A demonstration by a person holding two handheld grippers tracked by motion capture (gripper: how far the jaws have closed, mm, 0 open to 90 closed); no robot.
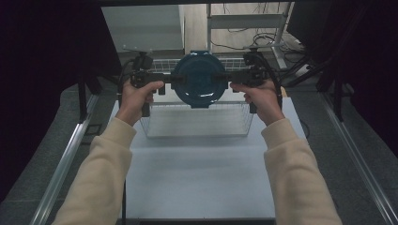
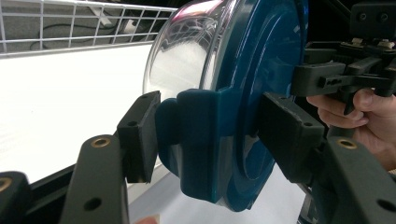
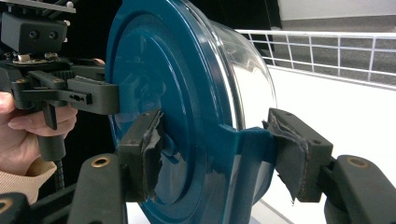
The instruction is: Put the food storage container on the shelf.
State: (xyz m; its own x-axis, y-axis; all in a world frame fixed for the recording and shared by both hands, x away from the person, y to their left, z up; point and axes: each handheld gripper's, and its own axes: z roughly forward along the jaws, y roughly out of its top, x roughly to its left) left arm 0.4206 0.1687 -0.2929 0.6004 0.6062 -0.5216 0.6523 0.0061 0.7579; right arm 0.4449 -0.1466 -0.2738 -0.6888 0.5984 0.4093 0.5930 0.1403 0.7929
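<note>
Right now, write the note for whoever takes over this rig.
Left gripper: shut on the left clip tab of the round container.
Right gripper: shut on the opposite clip tab.
Container: clear bowl with blue lid, tipped on edge with the lid facing the person, held in the air over the white wire basket on the table.
Done: container gripped from both sides and off the table.
Left: where it goes cannot be told; probably set it down, perhaps in the basket.
</note>
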